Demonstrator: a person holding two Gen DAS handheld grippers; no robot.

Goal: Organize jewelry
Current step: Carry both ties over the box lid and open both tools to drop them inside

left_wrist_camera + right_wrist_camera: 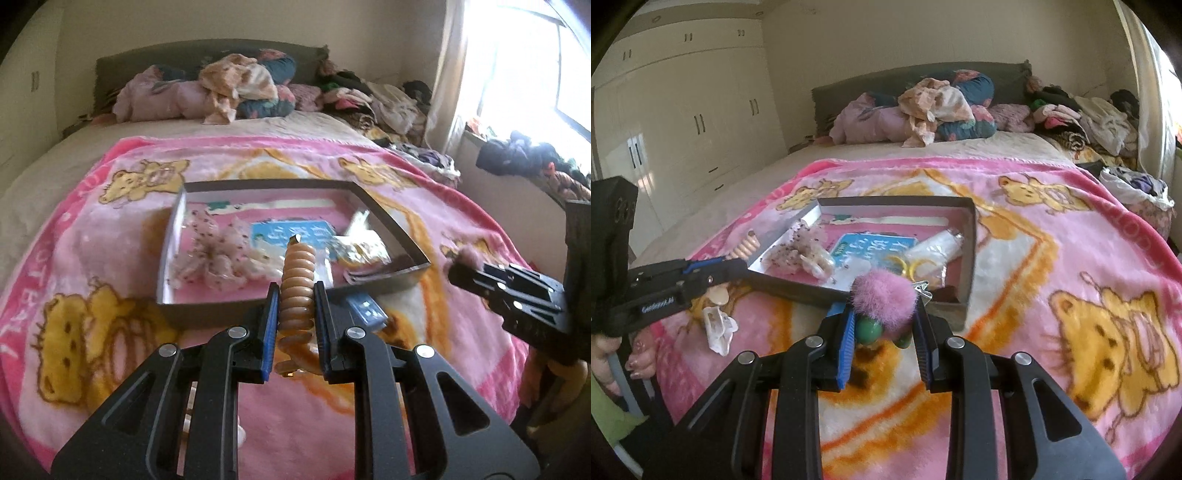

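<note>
A shallow open box (388, 218) (971, 236) lies on the pink bear blanket and holds a dotted fabric bow (218, 258) (801, 251), a blue card (295, 236) and clear packets. My left gripper (295, 295) is shut on a tan spiral hair tie (297, 280), held just above the box's near rim; it also shows in the right wrist view (748, 245). My right gripper (884, 317) is shut on a pink fluffy pom-pom with green beads (884, 295), just in front of the box's near edge.
The pink blanket (1071, 258) covers the bed. A clear crumpled packet (718, 328) and a small blue item (367, 310) lie on it in front of the box. Pillows and clothes (229, 85) are piled at the headboard. Wardrobes (683, 110) stand to the left.
</note>
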